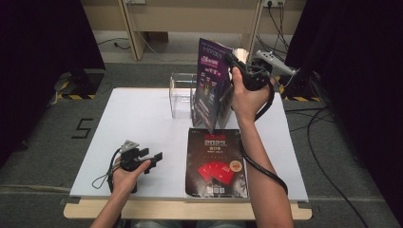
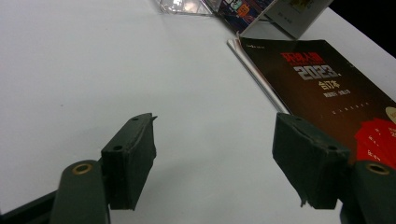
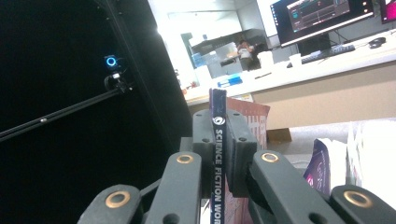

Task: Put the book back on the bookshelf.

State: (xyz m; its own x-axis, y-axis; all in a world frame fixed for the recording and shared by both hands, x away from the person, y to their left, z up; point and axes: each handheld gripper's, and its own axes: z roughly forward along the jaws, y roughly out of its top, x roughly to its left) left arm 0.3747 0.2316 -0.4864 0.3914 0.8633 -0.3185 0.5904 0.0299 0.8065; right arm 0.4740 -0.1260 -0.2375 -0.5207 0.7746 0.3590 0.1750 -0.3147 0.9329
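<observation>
The right gripper [image 1: 236, 61] is clamped narrowly on the spine edge of a purple-covered magazine [image 1: 211, 85], held up off the surface [image 1: 138, 118] above the clear acrylic holder [image 1: 182, 95] at the far side. In the right gripper view the jaws pinch the magazine's spine [image 3: 217, 140], which reads "Science Fiction Wor…", close to its top end. The magazine hangs tilted, its lower corner pointing down just above a second, dark magazine [image 1: 216, 161] that lies flat on the near right of the surface. More magazines seem to stand upright just right of the holder, partly hidden behind the lifted one.

The left gripper [image 1: 142, 156] rests on the near left of the surface with its jaws wide apart and nothing between them.

The grip looks risky: the pads hold only a thin strip near one end, so the heavy, floppy pages could swing, fan open or slide out of the jaws. If the magazine is meant for the holder, its dangling corner may catch the holder's rim or nudge the upright magazines over. A fast turn of the wrist would make a slip likelier, and the idle left gripper is well apart, too far to steady anything.
</observation>
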